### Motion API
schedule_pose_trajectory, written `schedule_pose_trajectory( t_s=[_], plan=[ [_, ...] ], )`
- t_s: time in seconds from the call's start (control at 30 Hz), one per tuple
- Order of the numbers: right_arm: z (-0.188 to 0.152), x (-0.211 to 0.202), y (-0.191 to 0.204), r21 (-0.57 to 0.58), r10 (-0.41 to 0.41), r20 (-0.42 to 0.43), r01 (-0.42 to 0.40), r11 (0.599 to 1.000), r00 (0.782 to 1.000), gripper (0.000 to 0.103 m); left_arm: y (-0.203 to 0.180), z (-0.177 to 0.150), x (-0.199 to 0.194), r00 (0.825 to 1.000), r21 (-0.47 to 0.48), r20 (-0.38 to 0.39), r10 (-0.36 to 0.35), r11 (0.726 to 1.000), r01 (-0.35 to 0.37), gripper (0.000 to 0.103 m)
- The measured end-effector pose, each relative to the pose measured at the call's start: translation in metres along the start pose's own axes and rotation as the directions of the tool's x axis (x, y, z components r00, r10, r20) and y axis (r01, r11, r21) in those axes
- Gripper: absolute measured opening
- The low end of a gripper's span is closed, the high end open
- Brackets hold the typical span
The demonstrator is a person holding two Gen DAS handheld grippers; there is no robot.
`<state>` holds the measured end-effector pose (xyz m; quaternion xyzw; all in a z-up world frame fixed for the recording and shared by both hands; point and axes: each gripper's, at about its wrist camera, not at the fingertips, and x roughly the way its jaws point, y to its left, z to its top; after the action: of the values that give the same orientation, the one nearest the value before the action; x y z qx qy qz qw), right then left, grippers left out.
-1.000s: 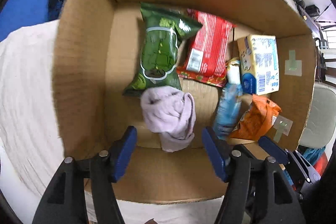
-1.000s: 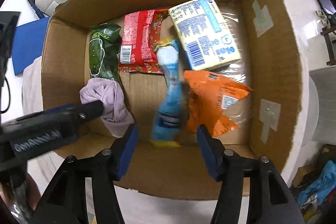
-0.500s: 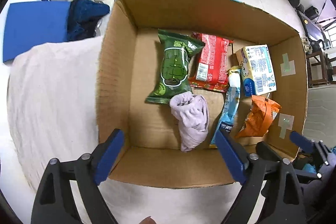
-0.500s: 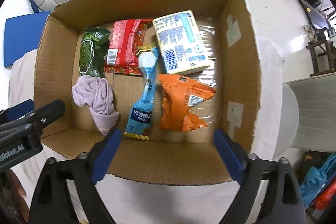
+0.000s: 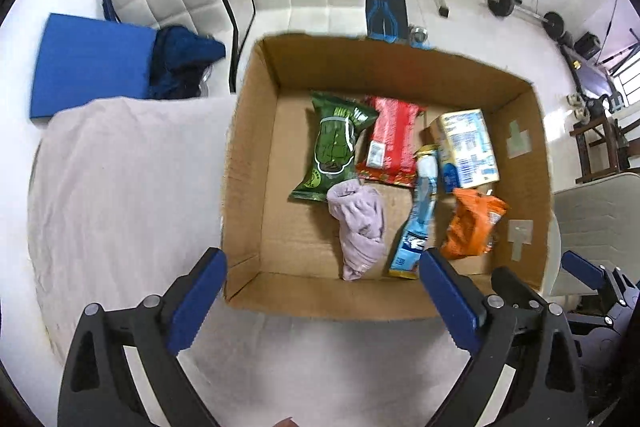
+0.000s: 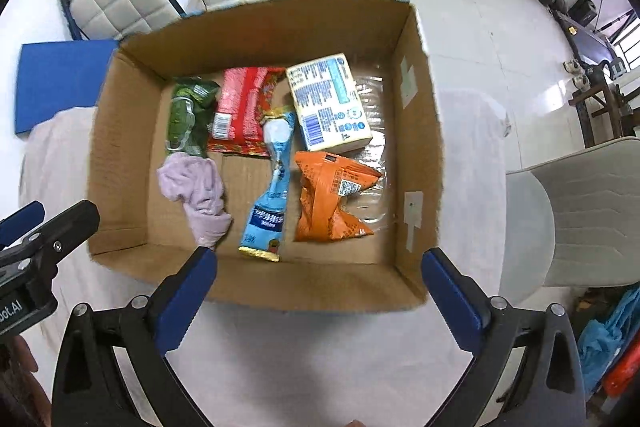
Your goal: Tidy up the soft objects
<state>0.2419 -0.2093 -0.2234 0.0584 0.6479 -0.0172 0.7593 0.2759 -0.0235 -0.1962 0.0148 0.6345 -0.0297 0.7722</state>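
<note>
Cardboard box holds a purple cloth and snack bags; left gripper and right gripper hang wide open, holding nothing.

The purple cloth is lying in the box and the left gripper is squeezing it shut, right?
Not quite. The purple cloth does lie in the box, but the left gripper is open and holds nothing, above the box's near edge. The left wrist view shows it.
</note>
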Motion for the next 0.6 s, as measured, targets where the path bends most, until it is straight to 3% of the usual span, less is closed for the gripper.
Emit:
schedule_pose_trajectory(
  t_s=[0.2, 0.6],
  plan=[
    [-0.036, -0.054, -0.004, -0.007, 0.040, 0.081, -0.040, 0.999, 0.996, 0.103, -0.006, -0.033, -0.061, 0.993, 0.001, 0.114, -0.001, 1.000, 0.001, 0.099],
    [-0.128, -0.176, -0.019, -0.032, 0.097, 0.212, -0.092, 0.995, 0.972, 0.103, -0.004, -0.119, -0.174, 0.966, -0.018, 0.257, 0.037, 0.999, -0.033, 0.099]
  ],
)
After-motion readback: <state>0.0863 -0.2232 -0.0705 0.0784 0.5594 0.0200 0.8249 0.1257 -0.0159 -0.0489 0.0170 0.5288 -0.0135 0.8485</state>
